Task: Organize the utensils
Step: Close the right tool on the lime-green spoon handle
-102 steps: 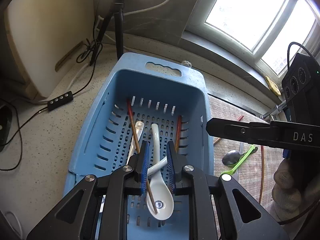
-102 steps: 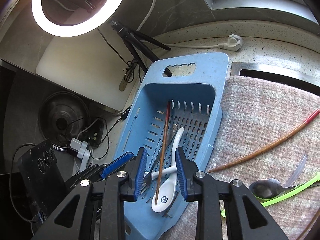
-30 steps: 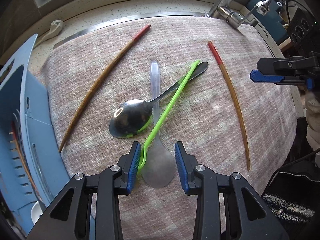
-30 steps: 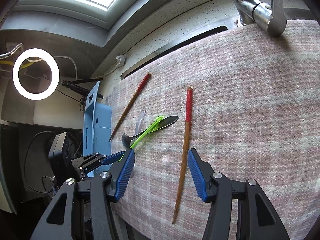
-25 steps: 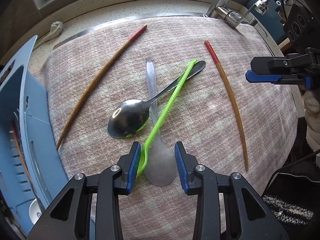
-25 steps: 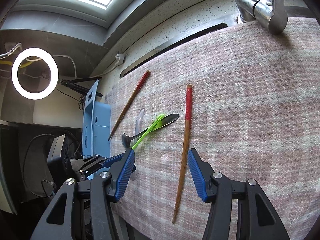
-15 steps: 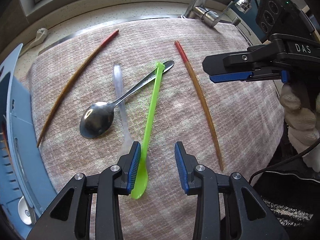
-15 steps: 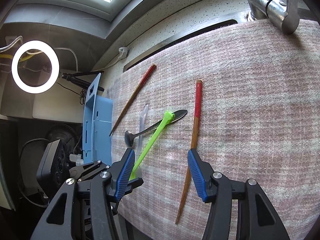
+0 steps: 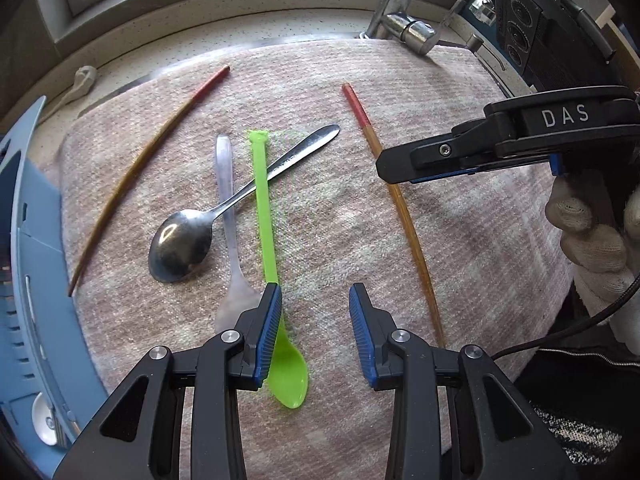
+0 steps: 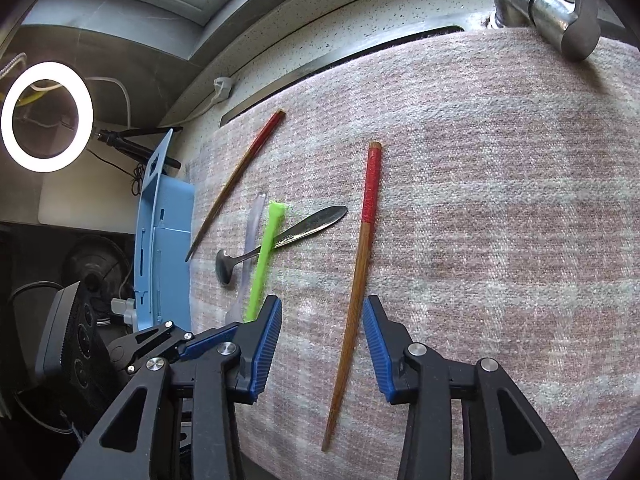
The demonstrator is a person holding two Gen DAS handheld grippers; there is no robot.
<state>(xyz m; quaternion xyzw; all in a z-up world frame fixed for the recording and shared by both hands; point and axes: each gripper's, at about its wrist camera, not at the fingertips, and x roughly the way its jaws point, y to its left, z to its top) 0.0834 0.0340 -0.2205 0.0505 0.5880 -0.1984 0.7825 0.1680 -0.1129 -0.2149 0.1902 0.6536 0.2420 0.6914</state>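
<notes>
Our left gripper (image 9: pixel 314 334) stands with its jaws wide and empty; the left pad sits over the neck of the green plastic spoon (image 9: pixel 266 216), whose bowl lies on the towel between and just below the fingers. Our right gripper (image 10: pixel 322 346) is likewise spread wide and holds nothing; the red-tipped chopstick (image 10: pixel 358 272) runs up through the gap between its pads, apart from both.

Outward from the jaws, the remaining utensils lie on the pink checked towel (image 9: pixel 460 200): a metal spoon (image 9: pixel 208 224) with its handle crossing under the green one; a clear plastic spoon (image 9: pixel 228 216) just beside it, also crossed by the metal handle; a second chopstick (image 9: pixel 148 164) well apart toward the blue basket (image 9: pixel 36 264) at the left edge. A faucet (image 10: pixel 548 4) stands at the far side of the towel.

We judge the step in hand to be the approach to a pickup — each gripper is lined up on one utensil but has not closed. The next move calls for the left gripper to shift so that the green handle lies centred between the pads; it should then descend and close. The thin handle on soft cloth may slip or snag — a low, square grasp is advised; the metal spoon should be left undisturbed.
</notes>
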